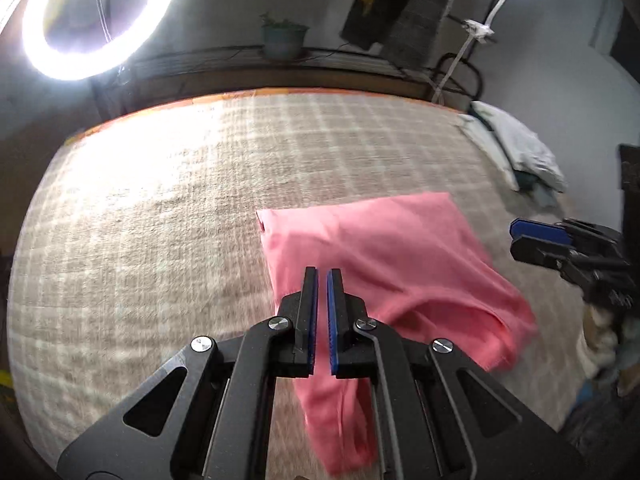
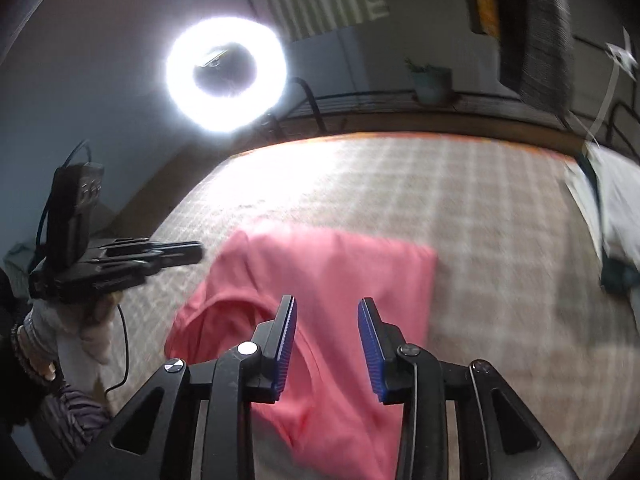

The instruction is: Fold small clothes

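Right wrist view: rumpled pink garment (image 2: 320,280) on checked bedcover (image 2: 500,220); right jaws apart, left jaws shut, both empty.

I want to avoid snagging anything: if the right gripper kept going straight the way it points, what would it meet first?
Most likely the pink garment lying on the checked blanket. The right gripper points down at it with its jaws apart and nothing between them; depth is hard to judge.

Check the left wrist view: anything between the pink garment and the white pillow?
Nothing. Left wrist view shows only bare checkered bedcover between the pink garment and the white pillow; the two lie apart.
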